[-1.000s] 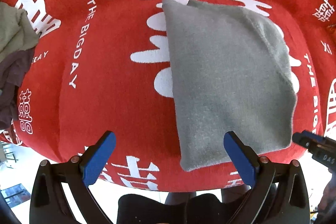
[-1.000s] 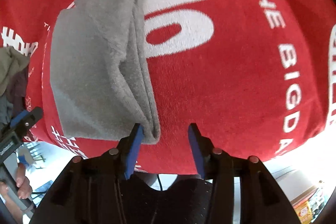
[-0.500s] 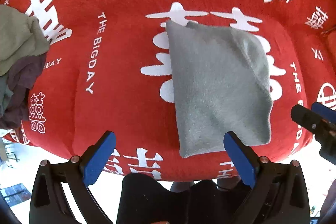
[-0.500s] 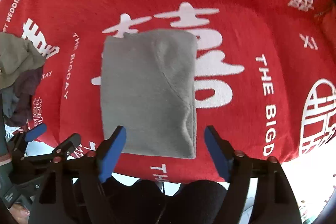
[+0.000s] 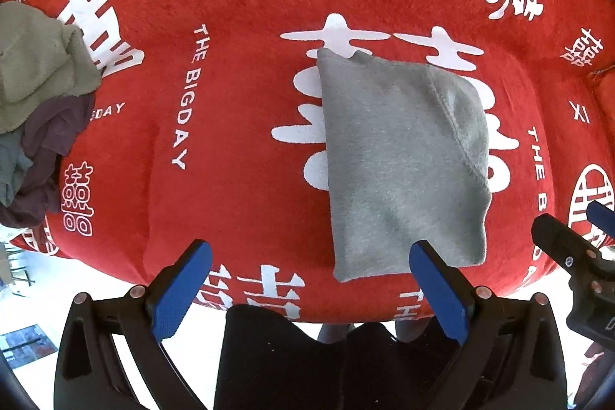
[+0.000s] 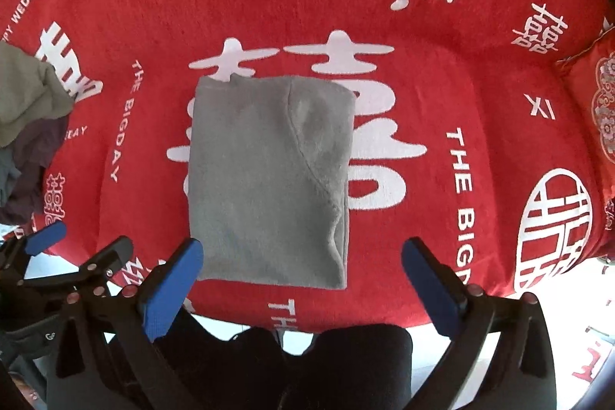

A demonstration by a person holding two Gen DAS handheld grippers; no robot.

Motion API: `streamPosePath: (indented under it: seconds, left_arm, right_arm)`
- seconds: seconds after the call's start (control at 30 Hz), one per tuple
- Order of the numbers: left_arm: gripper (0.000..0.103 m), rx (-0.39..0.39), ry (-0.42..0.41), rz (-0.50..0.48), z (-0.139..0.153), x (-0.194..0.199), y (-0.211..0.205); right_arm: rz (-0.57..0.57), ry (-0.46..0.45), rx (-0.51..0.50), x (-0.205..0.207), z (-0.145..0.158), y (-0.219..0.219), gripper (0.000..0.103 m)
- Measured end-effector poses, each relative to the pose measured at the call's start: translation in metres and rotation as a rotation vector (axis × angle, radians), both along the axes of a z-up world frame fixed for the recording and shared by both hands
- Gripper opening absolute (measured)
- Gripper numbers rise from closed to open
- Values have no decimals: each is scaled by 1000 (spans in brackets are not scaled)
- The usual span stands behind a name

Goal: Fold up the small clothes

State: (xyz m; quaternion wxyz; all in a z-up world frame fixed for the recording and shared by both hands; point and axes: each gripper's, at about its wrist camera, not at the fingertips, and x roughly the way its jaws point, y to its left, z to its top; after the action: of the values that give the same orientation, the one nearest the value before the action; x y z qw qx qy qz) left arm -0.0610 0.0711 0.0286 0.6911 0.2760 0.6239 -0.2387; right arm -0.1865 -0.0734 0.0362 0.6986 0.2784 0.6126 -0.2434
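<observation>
lying folded on red cover (image 6: 269, 6), grey garment (image 6: 265, 187); right gripper (image 6: 301, 273) just opened, empty.

Both the left gripper (image 5: 310, 279) and the right gripper (image 6: 302, 275) have black plastic frames with angular arms, small round silver screws at the joints, and flat blue ribbed pads (image 5: 180, 291) on the fingers. The person wears black trousers (image 6: 307, 364).
</observation>
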Motion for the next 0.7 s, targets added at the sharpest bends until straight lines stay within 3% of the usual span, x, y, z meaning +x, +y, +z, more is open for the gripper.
streamPosePath:
  seconds: [0.23, 0.7]
  left_arm:
    - [103, 2, -9, -6, 7, 1, 3]
    - [103, 1, -11, -24, 16, 1, 3]
  right_arm:
    - [-20, 38, 45, 1, -3, -4, 103]
    - [-9, 54, -6, 11, 7, -8, 103]
